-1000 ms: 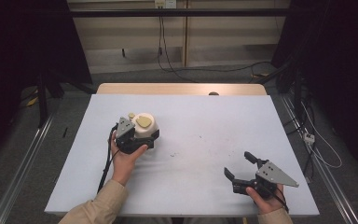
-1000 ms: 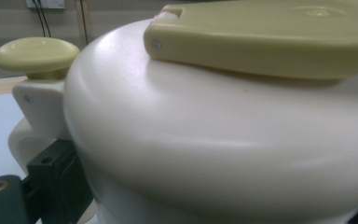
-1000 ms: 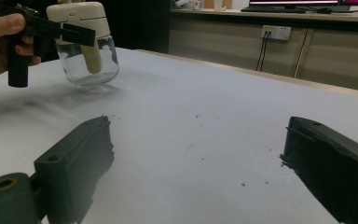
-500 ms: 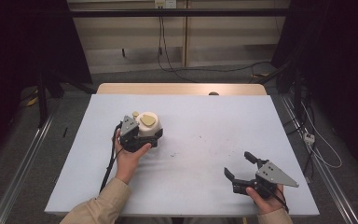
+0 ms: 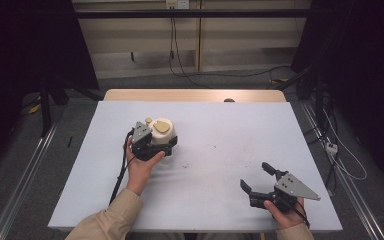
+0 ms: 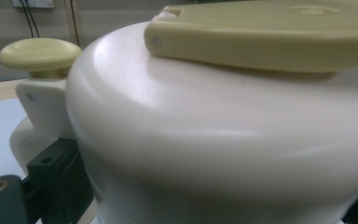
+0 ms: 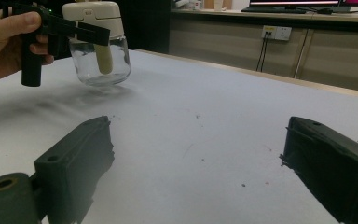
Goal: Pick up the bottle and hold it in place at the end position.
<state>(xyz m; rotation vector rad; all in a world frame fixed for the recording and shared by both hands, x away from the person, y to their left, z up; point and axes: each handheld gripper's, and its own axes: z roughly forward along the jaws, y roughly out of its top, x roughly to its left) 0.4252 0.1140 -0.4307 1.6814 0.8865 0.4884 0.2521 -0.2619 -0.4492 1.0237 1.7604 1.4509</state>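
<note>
A glass jar [image 5: 163, 131] with a cream white lid [image 6: 205, 140] and a pale yellow lever on top [image 6: 279, 32] sits at the table's left middle. My left gripper [image 5: 165, 144] is shut on the jar just under the lid, held by a person's hand [image 5: 139, 167]. In the right gripper view the jar [image 7: 100, 60] hangs slightly above the table with a shadow below it, and the left gripper [image 7: 77, 29] clamps its neck. A pale stick shows inside the glass. My right gripper [image 5: 254, 175] rests near the front right, open and empty [image 7: 200, 135].
The pale grey table [image 5: 220, 130] has small dark specks near its middle [image 5: 215, 148]. A wooden strip [image 5: 195, 95] runs along the far edge. Cables lie on the floor behind and to the right [image 5: 345, 160].
The left gripper and the jar have shifted slightly to the right and away from the person. The right gripper has stayed where it was.
</note>
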